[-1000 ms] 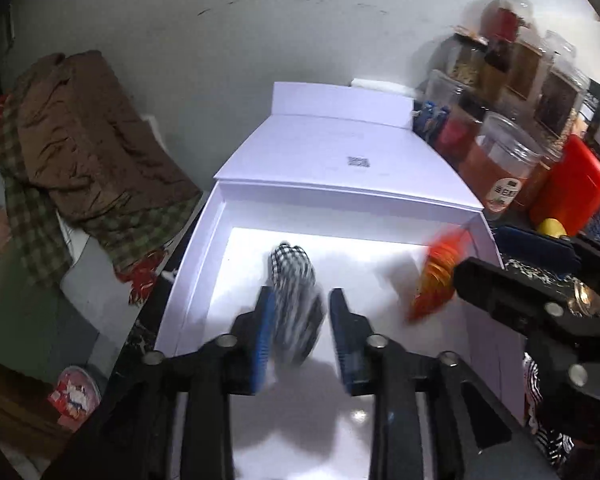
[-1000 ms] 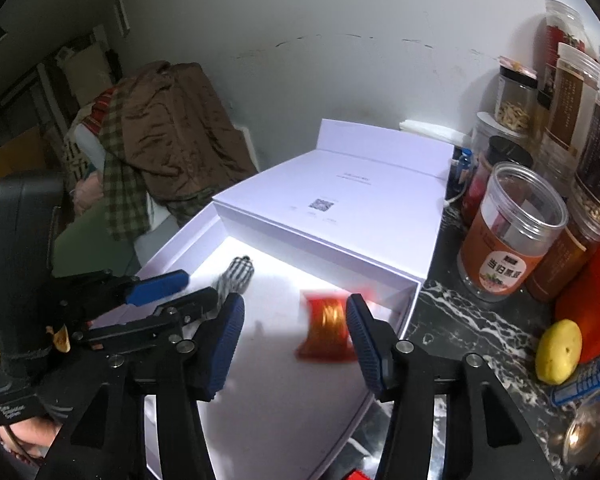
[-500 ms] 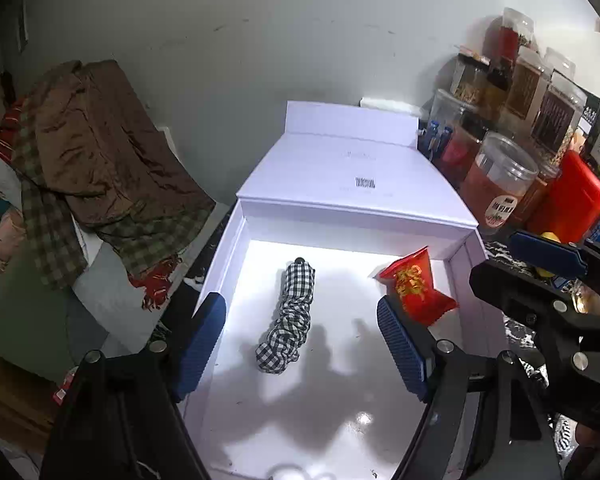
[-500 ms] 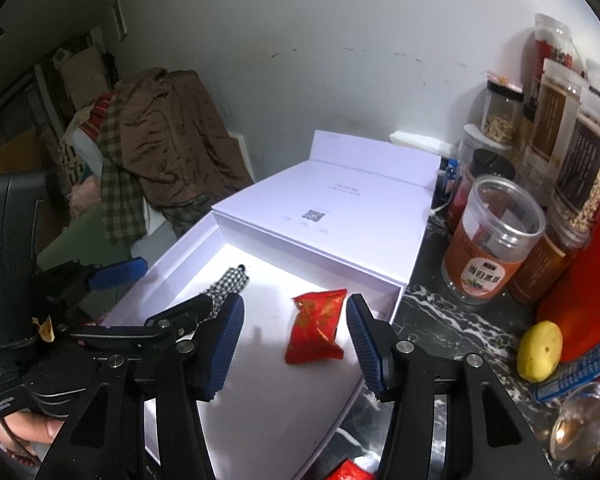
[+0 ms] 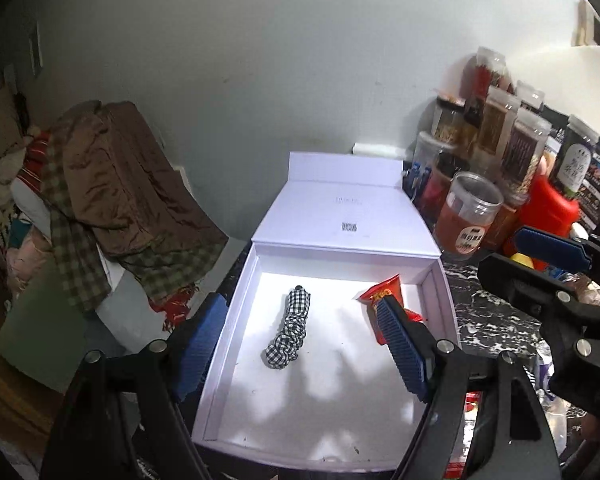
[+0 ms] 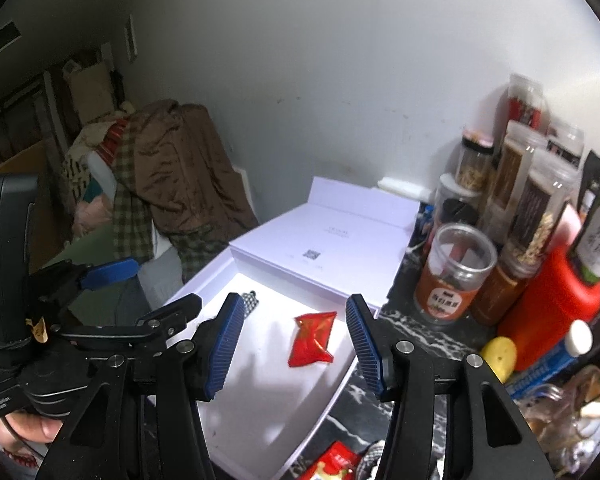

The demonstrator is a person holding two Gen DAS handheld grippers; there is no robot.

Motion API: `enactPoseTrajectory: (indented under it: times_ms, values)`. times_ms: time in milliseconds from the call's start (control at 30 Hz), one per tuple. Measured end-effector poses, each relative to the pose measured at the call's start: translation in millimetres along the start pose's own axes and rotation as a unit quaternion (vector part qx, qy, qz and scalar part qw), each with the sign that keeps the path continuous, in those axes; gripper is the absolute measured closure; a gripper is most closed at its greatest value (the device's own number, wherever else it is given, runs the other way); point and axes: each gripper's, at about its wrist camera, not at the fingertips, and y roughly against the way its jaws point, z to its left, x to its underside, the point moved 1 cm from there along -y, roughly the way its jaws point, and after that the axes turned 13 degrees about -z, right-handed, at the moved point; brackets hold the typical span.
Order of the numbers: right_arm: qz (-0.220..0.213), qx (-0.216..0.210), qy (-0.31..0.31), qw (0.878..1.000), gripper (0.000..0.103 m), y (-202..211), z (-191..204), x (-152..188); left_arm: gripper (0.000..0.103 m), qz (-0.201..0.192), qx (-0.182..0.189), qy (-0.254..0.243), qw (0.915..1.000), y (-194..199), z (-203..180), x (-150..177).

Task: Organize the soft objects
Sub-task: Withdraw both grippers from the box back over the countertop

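Both fisheye views curve straight lines and darken to black at the corners. Light falls from above, brightest on the floor of the white box, where it glares and carries soft grey shadows of the tongs. The left of each view, around the heaped clothes, lies dim. The jars at the right edge are slightly blurred.

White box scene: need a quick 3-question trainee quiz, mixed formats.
1. True or false: the checkered cloth roll lies inside the white box.
2. Which item lies nearer the jars? A: cloth roll. B: red snack packet.
3. Fill in: neither the left gripper nor the right gripper holds ____.

Key: 1 true; 2 B; 3 anything.
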Motion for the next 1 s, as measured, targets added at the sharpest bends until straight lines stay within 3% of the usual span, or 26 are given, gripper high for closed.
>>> enactPoseTrajectory:
  times_ms: [600,1000]
  values:
    - [-0.061,0.004,0.02,0.998,0.05,98,14,-7,0.025,-0.07,0.001,-0.019,0.9973,97,-26,-11]
    - [-0.082,0.025,0.017,0.996,0.047,160,13,17,0.025,-0.088,0.041,-0.036,0.9946,145,-55,7]
